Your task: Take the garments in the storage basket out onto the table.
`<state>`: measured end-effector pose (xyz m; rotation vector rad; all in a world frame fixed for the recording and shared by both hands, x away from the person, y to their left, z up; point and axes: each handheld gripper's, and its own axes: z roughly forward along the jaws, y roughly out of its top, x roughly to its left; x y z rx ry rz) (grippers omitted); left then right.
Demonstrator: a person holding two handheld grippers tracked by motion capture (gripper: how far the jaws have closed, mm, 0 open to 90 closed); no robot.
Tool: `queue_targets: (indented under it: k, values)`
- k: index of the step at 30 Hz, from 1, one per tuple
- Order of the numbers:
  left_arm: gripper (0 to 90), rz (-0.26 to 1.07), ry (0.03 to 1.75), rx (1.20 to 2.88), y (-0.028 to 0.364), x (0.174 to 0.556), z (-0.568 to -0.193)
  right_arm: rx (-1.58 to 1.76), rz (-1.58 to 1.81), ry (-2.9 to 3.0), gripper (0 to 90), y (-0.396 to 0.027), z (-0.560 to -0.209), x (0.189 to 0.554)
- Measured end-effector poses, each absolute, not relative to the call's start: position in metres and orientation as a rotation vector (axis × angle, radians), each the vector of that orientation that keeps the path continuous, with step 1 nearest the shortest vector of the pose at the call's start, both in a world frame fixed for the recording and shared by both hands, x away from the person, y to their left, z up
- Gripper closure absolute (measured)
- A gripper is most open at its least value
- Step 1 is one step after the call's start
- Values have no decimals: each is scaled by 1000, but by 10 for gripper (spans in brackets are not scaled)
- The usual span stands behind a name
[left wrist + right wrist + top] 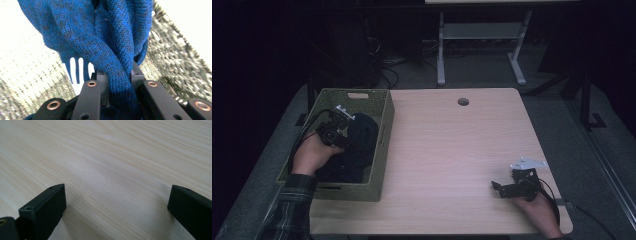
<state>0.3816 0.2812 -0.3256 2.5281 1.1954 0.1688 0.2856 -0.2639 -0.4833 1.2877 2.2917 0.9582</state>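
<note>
A blue knitted garment (105,45) hangs bunched between the jaws of my left gripper (119,75), which is shut on a thick fold of it. From above, the garment (359,135) looks dark and lies in a green woven basket (384,145) at the table's left edge, with my left gripper (343,124) over the basket. My right gripper (498,189) rests low over the table's near right corner. In the right gripper view, its fingers (45,207) stand wide apart over bare wood, nothing between them.
The light wooden table (452,150) has a round cable hole (463,101) near its far edge. Behind the table stand a white desk frame (482,45) and cables on the floor. Woven basket wall (170,62) surrounds the garment in the left gripper view.
</note>
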Motion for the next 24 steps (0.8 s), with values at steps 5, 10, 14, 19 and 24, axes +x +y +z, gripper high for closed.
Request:
queue_targets:
  k: [5, 10, 14, 19, 24]
  values:
    - [762, 206, 1189, 2523, 283, 379, -303, 1287, 958, 2292, 15, -264, -483, 286]
    - [762, 235, 1182, 2513, 285, 377, -290, 1287, 958, 2292, 15, -264, -483, 286]
    - [762, 257, 1179, 2512, 285, 376, -280, 1288, 958, 2292, 15, -264, -483, 286]
    - [762, 292, 1168, 2508, 284, 374, -267, 1288, 959, 2291, 15, -264, -483, 286]
    - [762, 318, 1153, 2513, 283, 373, -252, 1288, 959, 2292, 15, -264, -483, 286]
